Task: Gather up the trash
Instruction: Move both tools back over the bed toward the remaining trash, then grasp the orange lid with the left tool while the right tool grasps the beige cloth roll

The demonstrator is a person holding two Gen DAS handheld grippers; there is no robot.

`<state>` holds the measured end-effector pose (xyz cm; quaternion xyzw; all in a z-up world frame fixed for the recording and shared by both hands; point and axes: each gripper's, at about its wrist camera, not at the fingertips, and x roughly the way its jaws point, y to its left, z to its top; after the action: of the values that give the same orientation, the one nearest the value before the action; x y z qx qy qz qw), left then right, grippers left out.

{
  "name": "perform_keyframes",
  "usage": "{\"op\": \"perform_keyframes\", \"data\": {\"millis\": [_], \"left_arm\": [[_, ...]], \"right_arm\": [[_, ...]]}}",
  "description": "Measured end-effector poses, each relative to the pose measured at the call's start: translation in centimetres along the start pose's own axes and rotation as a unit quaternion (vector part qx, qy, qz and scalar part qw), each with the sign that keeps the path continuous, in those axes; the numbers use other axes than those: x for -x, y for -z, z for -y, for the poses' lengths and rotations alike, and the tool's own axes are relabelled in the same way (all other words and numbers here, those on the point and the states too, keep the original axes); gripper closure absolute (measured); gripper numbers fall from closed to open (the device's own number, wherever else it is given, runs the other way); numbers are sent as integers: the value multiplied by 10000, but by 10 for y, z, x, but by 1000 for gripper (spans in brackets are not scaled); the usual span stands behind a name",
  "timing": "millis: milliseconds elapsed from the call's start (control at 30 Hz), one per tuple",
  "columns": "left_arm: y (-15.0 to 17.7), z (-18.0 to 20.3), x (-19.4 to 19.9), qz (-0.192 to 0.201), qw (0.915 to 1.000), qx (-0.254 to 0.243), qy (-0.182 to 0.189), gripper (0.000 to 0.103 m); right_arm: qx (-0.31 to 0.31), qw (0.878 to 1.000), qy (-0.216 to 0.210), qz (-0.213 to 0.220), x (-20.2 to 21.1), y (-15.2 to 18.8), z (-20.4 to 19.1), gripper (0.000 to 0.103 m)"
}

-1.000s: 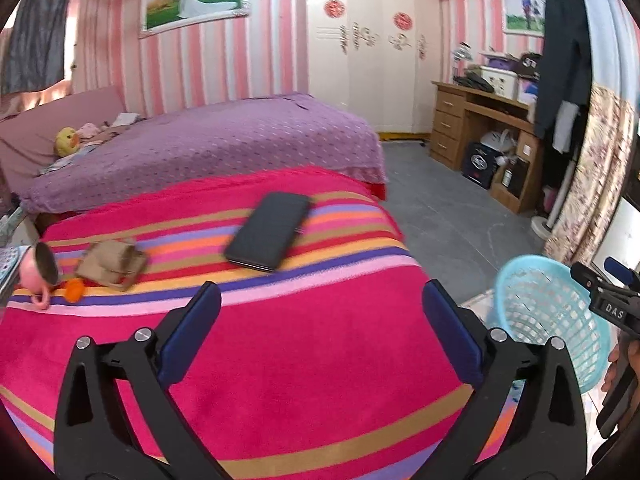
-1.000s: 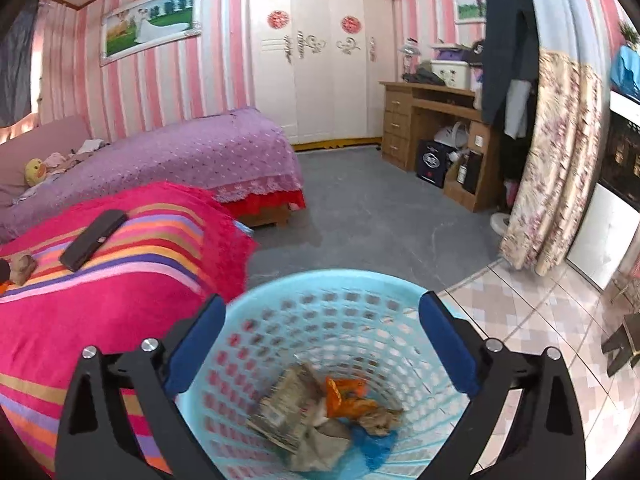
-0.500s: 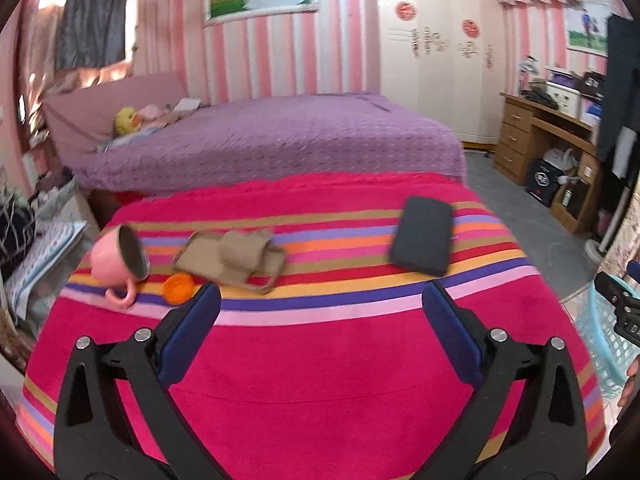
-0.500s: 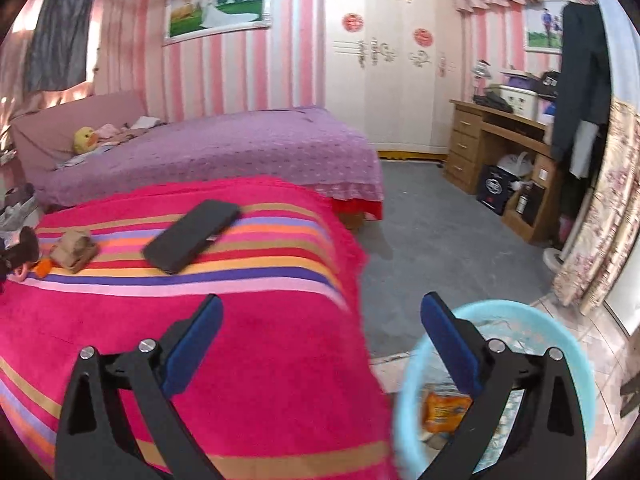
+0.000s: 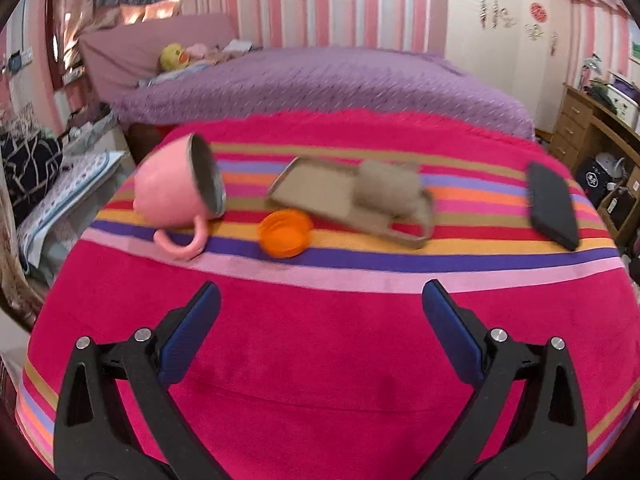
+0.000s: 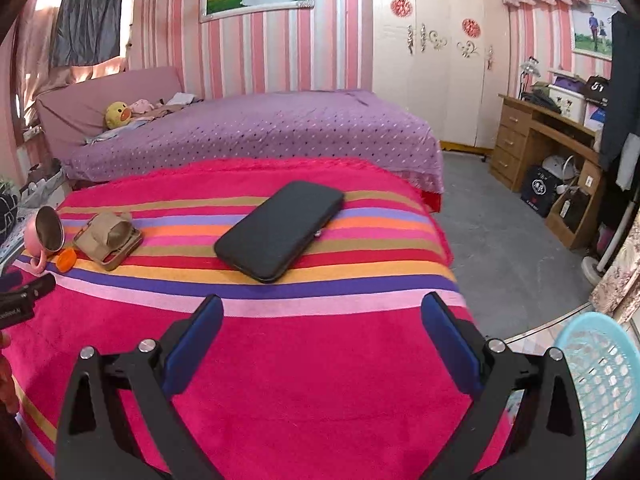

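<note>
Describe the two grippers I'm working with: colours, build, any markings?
Both match: the left gripper and right gripper have black plastic, clamp-like arms with triangular cut-outs, silver round pivot bolts, and flat dark blue pads on the inner finger faces. The right wrist view shows white lettering on the left gripper's black body, too cropped to read.

Bright, even light — left view perhaps motion-blurred; fisheye edges vignette.

The right gripper (image 6: 320,320) hangs wide open and empty over the pink striped blanket (image 6: 304,380). Ahead of it a black phone (image 6: 280,230) lies flat across the stripes. Far left, a tipped pink mug (image 6: 42,236), an orange cap (image 6: 66,259) and a brown cardboard box (image 6: 108,240) cluster together. A blue laundry basket (image 6: 604,384) stands on the floor at right.
</note>
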<state>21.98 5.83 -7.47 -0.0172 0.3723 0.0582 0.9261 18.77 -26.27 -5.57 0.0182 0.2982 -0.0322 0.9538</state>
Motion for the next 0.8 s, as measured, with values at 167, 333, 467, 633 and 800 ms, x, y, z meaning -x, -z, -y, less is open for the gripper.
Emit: {"op": "perform_keyframes", "data": {"millis": [167, 333, 467, 633, 800], "left_arm": [[-5, -20, -21, -159, 9994, 45, -313, 11], [-16, -30, -47, -536, 9983, 223, -27, 33], [-26, -22, -59, -569, 9983, 59, -108, 39], [-39, -17, -72, -589, 9982, -78, -60, 50], [-38, -17, -68, -581, 9982, -134, -29, 64]], "right_arm": [[22, 9999, 21, -109, -18, -4, -11, 6], [-181, 9993, 33, -315, -31, -5, -12, 6], [-152, 9990, 69, -426, -40, -5, -15, 6], [-67, 9989, 38, -463, -45, -9, -21, 6], [192, 9989, -115, -424, -47, -14, -44, 6]]}}
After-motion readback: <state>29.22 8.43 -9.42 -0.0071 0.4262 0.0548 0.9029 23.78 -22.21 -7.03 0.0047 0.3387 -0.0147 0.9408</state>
